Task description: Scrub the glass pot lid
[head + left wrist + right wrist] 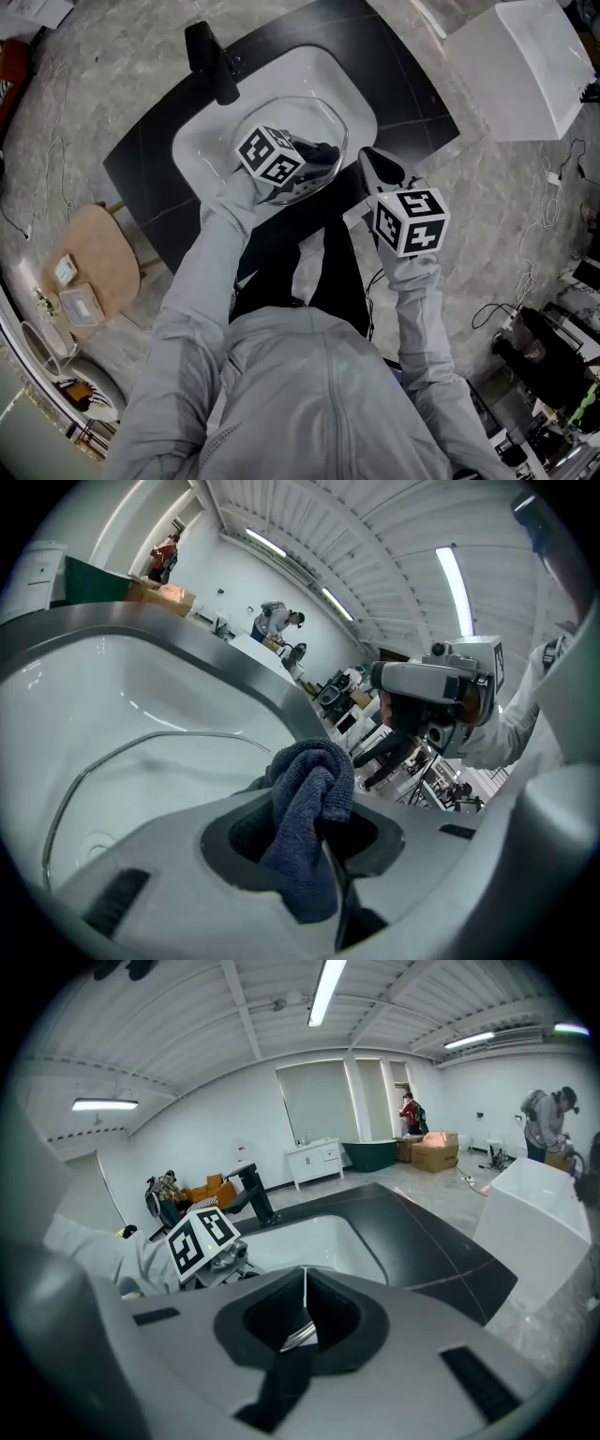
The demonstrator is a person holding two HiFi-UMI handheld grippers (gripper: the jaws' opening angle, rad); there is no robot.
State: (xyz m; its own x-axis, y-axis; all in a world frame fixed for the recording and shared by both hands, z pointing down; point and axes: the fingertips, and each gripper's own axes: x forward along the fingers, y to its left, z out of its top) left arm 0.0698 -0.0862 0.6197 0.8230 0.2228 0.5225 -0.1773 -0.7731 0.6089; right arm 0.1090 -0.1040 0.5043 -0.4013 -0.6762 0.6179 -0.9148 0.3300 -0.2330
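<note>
Left gripper (pixel 319 847) jaws clamp a dark cloth (pixel 309 780) over the glass lid (pixel 317 120), which sits tilted in the sink (pixel 202 142) at upper centre. Right gripper (pixel 305 1302) jaws are pinched together, apparently on its metal rim. The lid looks stiff, slick and breakable, so the rim is likely the safest hold.

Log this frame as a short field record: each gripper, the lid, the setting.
left gripper: fingers shut on a dark blue terry cloth, held over the lid
right gripper: fingers together, at the sink's right edge, over the countertop
lid: clear glass pot lid with a metal rim, lying in the white basin sink
cloth-to-lid contact: cannot tell
setting: sink set in a black countertop; black faucet at its back
</note>
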